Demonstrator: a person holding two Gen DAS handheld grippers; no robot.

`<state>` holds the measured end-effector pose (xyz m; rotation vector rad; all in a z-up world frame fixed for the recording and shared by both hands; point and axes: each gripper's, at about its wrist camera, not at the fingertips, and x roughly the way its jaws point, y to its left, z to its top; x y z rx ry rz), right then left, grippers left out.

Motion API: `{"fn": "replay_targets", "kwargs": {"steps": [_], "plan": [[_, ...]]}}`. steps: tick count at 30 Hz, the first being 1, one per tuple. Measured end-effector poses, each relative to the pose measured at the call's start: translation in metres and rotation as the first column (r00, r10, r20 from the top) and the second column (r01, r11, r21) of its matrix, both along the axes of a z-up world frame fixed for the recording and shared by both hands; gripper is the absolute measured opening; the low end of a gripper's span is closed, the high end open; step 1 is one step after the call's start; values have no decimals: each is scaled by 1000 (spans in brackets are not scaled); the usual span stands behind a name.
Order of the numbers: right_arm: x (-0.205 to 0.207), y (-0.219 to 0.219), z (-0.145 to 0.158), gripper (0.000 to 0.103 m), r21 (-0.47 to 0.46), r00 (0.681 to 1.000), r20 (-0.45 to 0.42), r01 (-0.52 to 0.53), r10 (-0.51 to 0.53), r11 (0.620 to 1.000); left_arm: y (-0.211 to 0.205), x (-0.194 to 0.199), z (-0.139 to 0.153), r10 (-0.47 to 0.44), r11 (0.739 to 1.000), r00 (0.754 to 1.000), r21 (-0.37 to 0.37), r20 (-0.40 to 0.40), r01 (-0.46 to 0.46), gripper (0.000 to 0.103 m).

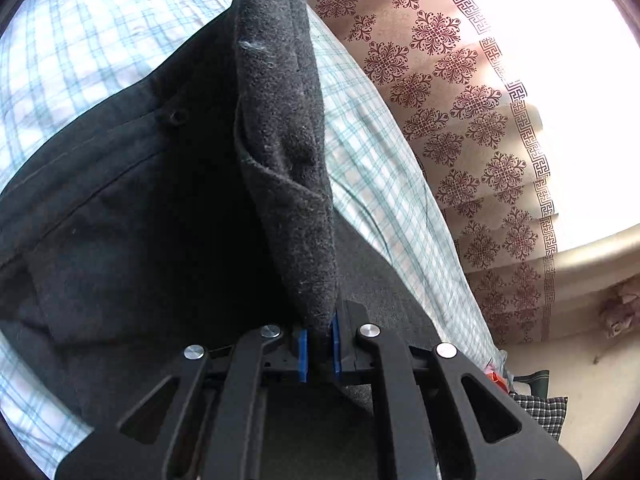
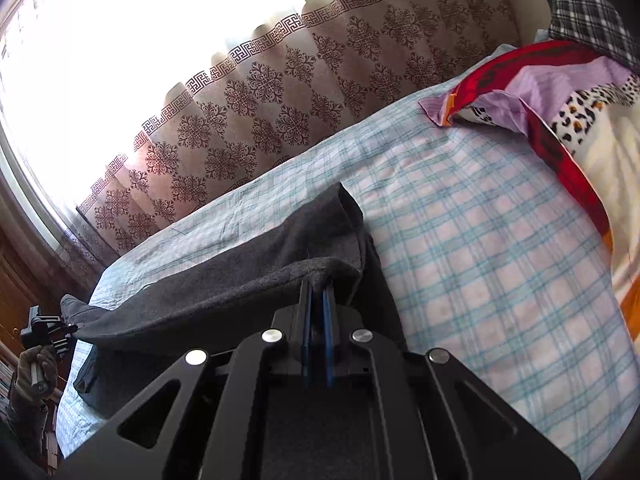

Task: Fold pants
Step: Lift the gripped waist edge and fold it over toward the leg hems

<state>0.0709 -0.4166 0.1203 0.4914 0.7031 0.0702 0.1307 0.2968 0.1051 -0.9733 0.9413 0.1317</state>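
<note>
Dark grey pants (image 1: 132,208) lie on a bed with a pale plaid sheet (image 1: 384,176). My left gripper (image 1: 319,330) is shut on a fuzzy grey fold of the pants (image 1: 288,152), which rises lifted from the blue pads. In the right wrist view my right gripper (image 2: 318,286) is shut on the pants' raised edge (image 2: 248,280), and the cloth stretches leftward to the left gripper (image 2: 64,330), held in a gloved hand (image 2: 34,368). Below the lifted edge, the pants' lower layer (image 2: 380,304) rests on the sheet.
A patterned beige curtain (image 2: 304,92) hangs behind the bed under a bright window (image 2: 140,32). A red, purple and leopard-print quilt (image 2: 552,96) and a checked pillow (image 2: 588,12) sit at the bed's head. Bare plaid sheet (image 2: 500,256) spreads to the right.
</note>
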Motion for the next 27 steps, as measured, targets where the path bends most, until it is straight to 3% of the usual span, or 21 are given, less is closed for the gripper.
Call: {"fn": "replay_targets", "kwargs": {"steps": [4,7,10,18,21,24,27], "plan": [[-30,-5,-20,4,22,999,-43,30,-29,999,-8,-39,-14,-20,999,1000,30,-1,20,8],[-47,-7,-32,4,25,997,-61,44,-42,999,-14,-64,-25,-29,995,999,97,-13,30,8],[-62,-9,-35,4,37,997,-59,59,-56,998,-13,-85,-40,-19,997,999,70,-30,21,8],[-89,-10,-49,4,38,993,-89,84,-80,996,-19,-108,-67,-39,996,999,76,-31,41,9],[-100,-7,-46,4,19,992,-92,85,-83,996,-24,-111,-63,-69,989,997,131,-27,72,9],[-101,-5,-55,5,-20,987,-132,84,-86,996,-32,-105,-61,-116,970,992,210,-46,123,18],[-98,-2,-62,11,-58,978,-179,96,-104,994,-28,-101,-64,-136,966,989,215,-57,145,24]]}}
